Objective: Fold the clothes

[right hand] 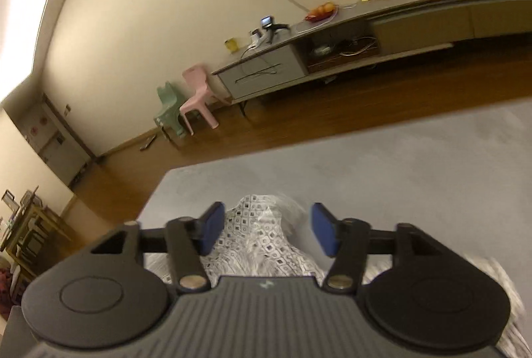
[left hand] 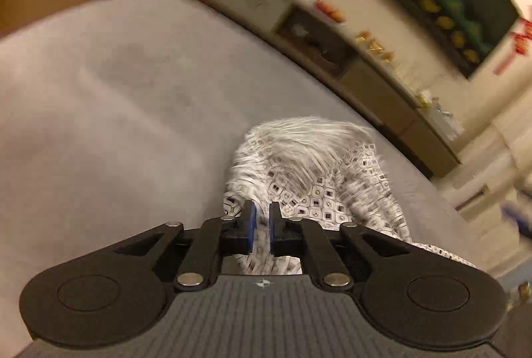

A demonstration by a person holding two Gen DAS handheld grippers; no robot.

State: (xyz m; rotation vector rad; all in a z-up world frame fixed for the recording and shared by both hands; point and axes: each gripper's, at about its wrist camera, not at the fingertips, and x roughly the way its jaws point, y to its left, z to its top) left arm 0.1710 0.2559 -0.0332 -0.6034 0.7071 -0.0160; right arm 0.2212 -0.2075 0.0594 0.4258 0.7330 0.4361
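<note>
1. The left tongs (left hand: 262, 226) stand nearly pressed together, a narrow gap between the blue pads; patterned cloth shows in that gap, but whether the pads pinch it I cannot tell.
2. The right tongs (right hand: 267, 230) are spread wide, pads clear of the cloth below.
3. The patterned garment (left hand: 316, 178) lies bunched on the grey bed (left hand: 116, 108), near its far edge.

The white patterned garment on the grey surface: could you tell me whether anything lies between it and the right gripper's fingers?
Nothing visible does. The white patterned garment lies directly below the right gripper, whose blue-padded fingers stand apart with only cloth showing in the gap. Around it the grey surface shows no other object.
</note>
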